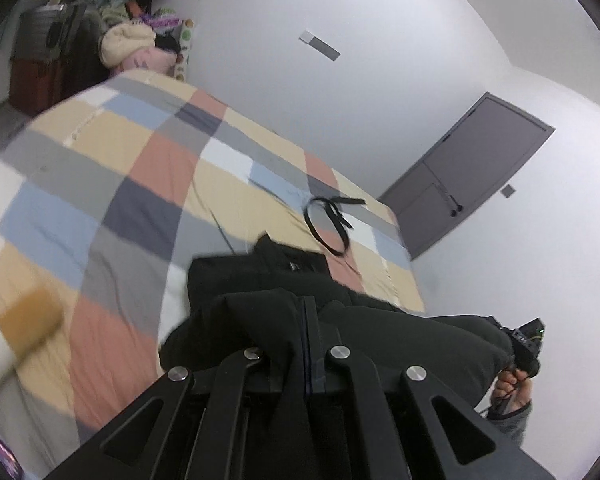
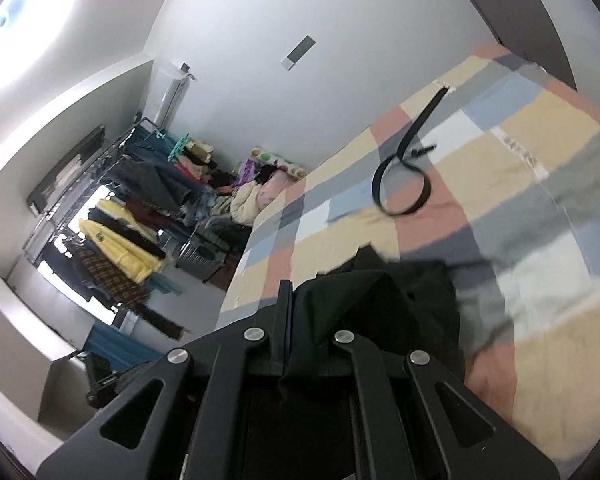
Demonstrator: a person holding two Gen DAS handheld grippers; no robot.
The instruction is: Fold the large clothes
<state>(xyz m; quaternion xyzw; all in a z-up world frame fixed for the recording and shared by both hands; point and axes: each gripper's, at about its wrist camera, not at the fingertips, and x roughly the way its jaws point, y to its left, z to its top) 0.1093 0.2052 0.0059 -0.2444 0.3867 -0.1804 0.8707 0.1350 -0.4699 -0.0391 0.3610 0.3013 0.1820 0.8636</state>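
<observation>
A large black garment [image 1: 276,280] hangs over the near edge of a bed with a checked patchwork cover [image 1: 112,176]. My left gripper [image 1: 306,320] is shut on a fold of the black garment, with cloth draped over both fingers. My right gripper [image 2: 290,308] is shut on another part of the same garment [image 2: 380,300] and holds it up above the bed cover [image 2: 540,200]. The right gripper and the hand that holds it also show at the right of the left wrist view [image 1: 520,344].
A loose black belt [image 1: 328,220] lies coiled on the bed beyond the garment; it also shows in the right wrist view [image 2: 404,164]. A clothes rack [image 2: 112,208] and a pile of clothes [image 2: 248,196] stand past the bed's far end. A grey door [image 1: 472,168] is in the wall.
</observation>
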